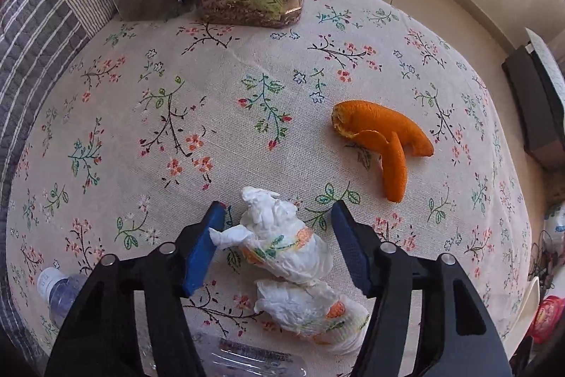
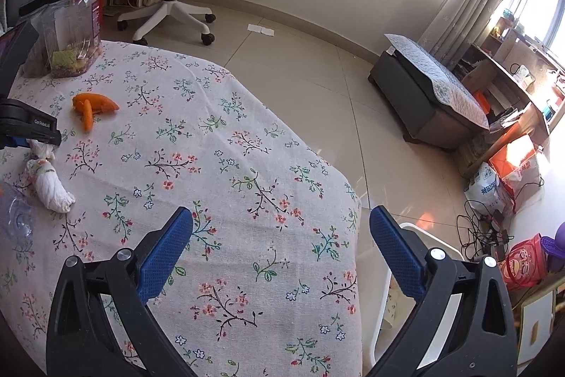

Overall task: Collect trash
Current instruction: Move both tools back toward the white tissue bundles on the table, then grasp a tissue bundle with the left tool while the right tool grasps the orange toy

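My left claw (image 1: 279, 211) stood open astride the upper tissue wad (image 1: 282, 241) on the table (image 1: 141, 101), wad's long axis running toward me, while my right claw (image 2: 280, 218) gaped empty well apart.

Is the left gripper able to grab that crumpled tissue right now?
Probably yes. The left gripper has its jaws on either side of the upper crumpled tissue, with nothing between them and it. One pad touches a twisted end; the other stands clear. A second tissue lies close by.
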`<state>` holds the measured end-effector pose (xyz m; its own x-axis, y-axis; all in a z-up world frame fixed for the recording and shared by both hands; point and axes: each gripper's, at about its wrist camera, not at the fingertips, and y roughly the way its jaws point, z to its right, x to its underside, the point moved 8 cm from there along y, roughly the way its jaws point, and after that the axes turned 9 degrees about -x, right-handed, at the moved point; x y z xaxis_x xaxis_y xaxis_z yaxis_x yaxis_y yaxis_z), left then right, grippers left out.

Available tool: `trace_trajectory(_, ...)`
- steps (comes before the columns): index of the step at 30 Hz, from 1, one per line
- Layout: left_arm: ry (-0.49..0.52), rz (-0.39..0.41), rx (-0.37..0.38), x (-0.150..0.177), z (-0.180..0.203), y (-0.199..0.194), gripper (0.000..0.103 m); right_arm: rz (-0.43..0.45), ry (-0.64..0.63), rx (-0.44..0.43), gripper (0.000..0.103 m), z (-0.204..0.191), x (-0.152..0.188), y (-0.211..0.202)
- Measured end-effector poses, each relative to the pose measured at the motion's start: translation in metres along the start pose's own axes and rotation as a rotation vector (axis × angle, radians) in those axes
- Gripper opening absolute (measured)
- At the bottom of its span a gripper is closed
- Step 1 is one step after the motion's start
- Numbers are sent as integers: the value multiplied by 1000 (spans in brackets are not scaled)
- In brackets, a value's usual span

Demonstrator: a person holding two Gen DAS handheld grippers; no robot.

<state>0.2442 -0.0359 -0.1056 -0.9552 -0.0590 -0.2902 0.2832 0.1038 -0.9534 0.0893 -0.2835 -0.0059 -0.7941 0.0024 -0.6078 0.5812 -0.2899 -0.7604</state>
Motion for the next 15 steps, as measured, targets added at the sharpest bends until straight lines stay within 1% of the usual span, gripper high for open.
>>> trace_trajectory(1, 10, 5, 12, 1, 2, -2, 41, -3, -4, -2, 96, -1, 0, 1)
trace_trajectory(2, 9, 9, 28, 1, 3, -4, 40, -7, -7, -7, 96, -1, 1, 2)
trace_trajectory(4, 5, 20, 61, 1, 3, -9, 39, -12, -13, -29, 96, -4, 0, 6)
trace_trajectory(6, 14, 36, 76, -1, 2, -17, 39, -13, -13, -64, 96, -8, -5, 8)
trace_trajectory(9, 18, 83, 102, -7, -6, -40, 39, 0, -40, -132, 96, -23, -20, 11)
trace_trajectory(11, 21, 127, 124, -12, -11, -63, 39, 4, -74, -194, 96, -41, -32, 15)
trace_trajectory(13, 23, 175, 149, -15, -18, -87, 39, 3, -109, -288, 96, -66, -47, 23)
trace_trajectory(15, 22, 229, 168, -17, -30, -112, 39, -17, -154, -386, 96, -96, -62, 35)
